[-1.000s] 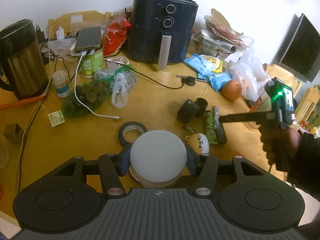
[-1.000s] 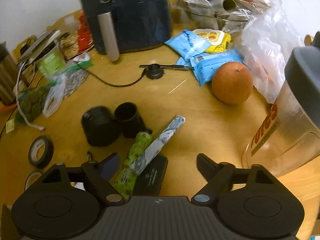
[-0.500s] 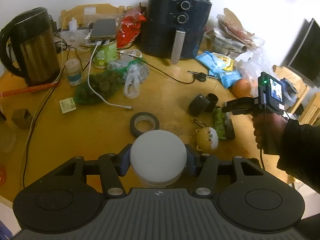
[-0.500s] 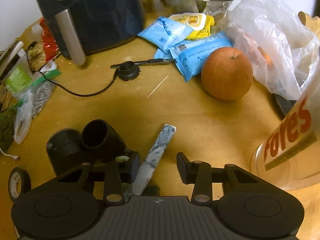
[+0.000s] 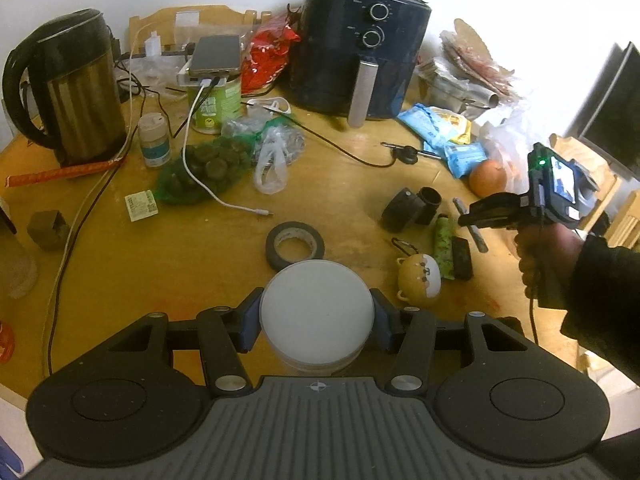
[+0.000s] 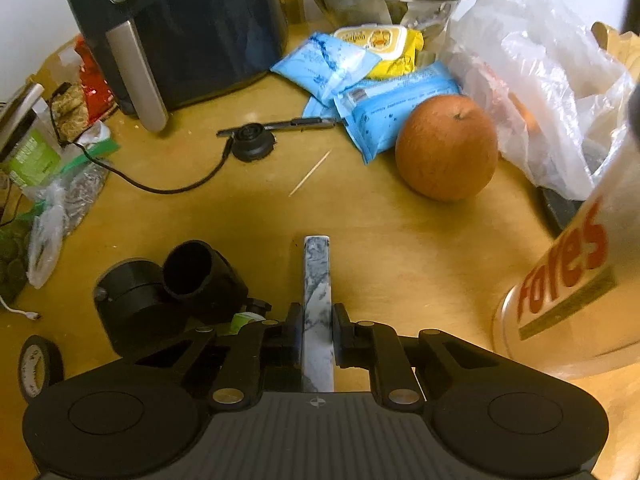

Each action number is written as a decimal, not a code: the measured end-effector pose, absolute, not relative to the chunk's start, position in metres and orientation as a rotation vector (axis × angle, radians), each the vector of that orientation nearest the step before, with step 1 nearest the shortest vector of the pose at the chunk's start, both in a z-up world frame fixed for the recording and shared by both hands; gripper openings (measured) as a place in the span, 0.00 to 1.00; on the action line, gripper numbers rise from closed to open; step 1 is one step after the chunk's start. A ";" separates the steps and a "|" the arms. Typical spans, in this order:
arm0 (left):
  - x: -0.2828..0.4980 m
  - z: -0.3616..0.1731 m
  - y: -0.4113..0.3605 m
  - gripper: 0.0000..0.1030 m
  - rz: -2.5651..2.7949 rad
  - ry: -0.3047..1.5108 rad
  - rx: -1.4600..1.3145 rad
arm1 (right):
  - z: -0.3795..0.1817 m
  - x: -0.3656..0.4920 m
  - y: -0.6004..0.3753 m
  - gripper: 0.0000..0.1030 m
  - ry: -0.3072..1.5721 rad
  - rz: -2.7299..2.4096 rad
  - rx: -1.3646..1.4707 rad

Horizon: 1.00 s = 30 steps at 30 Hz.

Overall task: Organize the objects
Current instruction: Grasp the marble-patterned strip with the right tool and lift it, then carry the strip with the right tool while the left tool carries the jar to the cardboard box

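While your right tool (image 6: 316, 330) had just been closing, it clamped the marbled stick (image 6: 317, 280) low over the tabletop (image 6: 380, 240); next, you needed a clean lift. Only the left view showed your left tool (image 5: 316, 314) gripping the white round container (image 5: 316, 308).

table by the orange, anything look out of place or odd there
A lone toothpick lies loose on the bare wood left of the orange, beside a black cable plug. Nothing looks spilled or broken.
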<state>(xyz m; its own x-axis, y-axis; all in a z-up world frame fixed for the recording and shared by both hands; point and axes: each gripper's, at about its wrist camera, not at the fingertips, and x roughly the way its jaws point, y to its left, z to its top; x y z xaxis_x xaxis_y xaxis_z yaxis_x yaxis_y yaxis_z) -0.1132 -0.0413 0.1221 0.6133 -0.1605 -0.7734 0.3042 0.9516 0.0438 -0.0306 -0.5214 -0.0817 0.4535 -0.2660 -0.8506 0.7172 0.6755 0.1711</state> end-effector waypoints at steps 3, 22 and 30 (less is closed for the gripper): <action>-0.112 0.122 -0.044 0.51 -0.279 0.871 0.185 | -0.072 -0.038 -0.520 0.17 0.892 -0.634 0.571; -0.113 0.121 -0.066 0.51 -0.347 0.851 0.227 | -0.009 -0.113 -0.491 0.17 0.760 -0.559 0.644; -0.118 0.123 -0.080 0.51 -0.373 0.837 0.246 | 0.010 -0.143 -0.467 0.17 0.721 -0.515 0.682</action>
<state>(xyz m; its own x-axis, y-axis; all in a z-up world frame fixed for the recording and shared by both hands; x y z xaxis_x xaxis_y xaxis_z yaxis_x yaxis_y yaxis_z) -0.1182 -0.0796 0.1226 0.6107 -0.2241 -0.7595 0.4148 0.9075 0.0658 -0.1431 -0.4675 0.0101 0.6467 -0.1925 -0.7380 0.6353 0.6714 0.3816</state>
